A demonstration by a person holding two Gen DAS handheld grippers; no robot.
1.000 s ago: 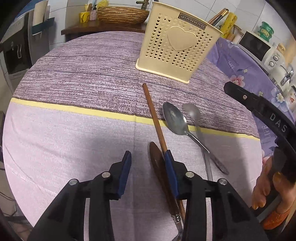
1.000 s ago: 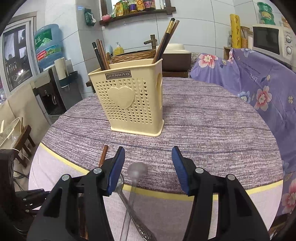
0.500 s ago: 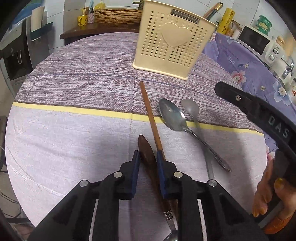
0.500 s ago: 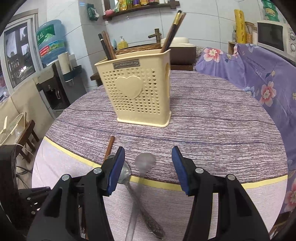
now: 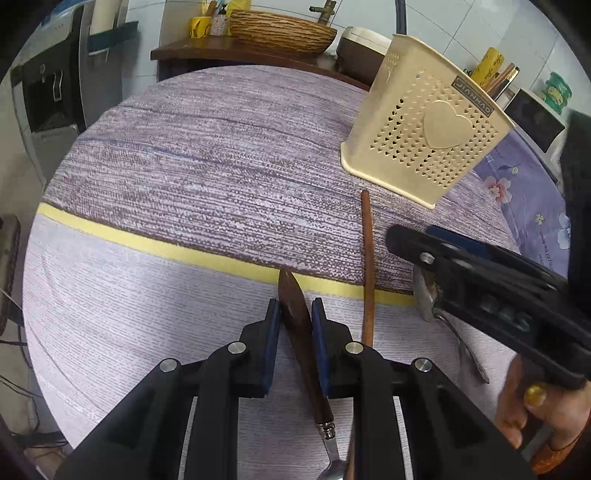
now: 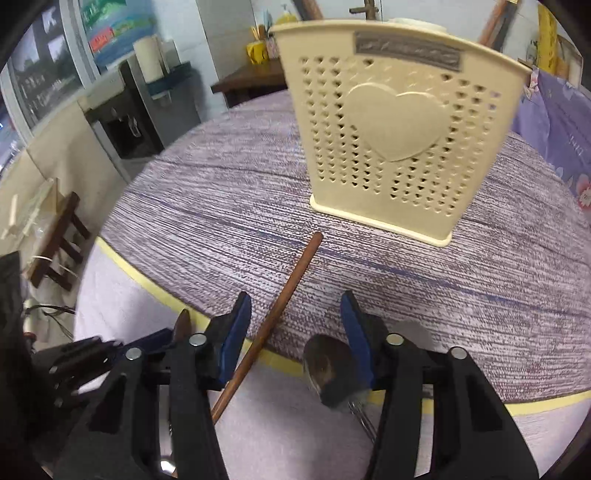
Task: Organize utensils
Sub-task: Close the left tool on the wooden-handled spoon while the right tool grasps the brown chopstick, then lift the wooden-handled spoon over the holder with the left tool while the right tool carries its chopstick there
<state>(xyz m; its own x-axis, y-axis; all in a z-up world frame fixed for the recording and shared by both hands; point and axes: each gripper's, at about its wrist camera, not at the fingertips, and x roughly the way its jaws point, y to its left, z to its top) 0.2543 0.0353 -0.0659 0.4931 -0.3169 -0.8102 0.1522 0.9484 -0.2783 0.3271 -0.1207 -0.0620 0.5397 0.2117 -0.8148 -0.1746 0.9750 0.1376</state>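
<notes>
My left gripper (image 5: 294, 317) is shut on the dark wooden handle of a spoon (image 5: 301, 332), whose metal bowl points back under the camera. A long brown chopstick (image 5: 367, 266) lies just right of it on the table, also in the right wrist view (image 6: 280, 306). My right gripper (image 6: 295, 325) is open, low over the chopstick, with a metal spoon (image 6: 325, 363) by its right finger. The cream perforated utensil holder (image 6: 395, 133) with a heart stands behind, with chopsticks in it; it also shows in the left wrist view (image 5: 424, 136).
The round table has a purple woven cloth with a yellow stripe (image 5: 147, 243). A wicker basket (image 5: 280, 31) sits on a wooden shelf behind. A water dispenser (image 6: 136, 110) stands left of the table. A floral purple cloth (image 5: 524, 192) lies at the right.
My left gripper closed on the wooden-handled spoon and holds it. My right gripper dropped lower and moved left, over the chopstick and spoons, staying open.
</notes>
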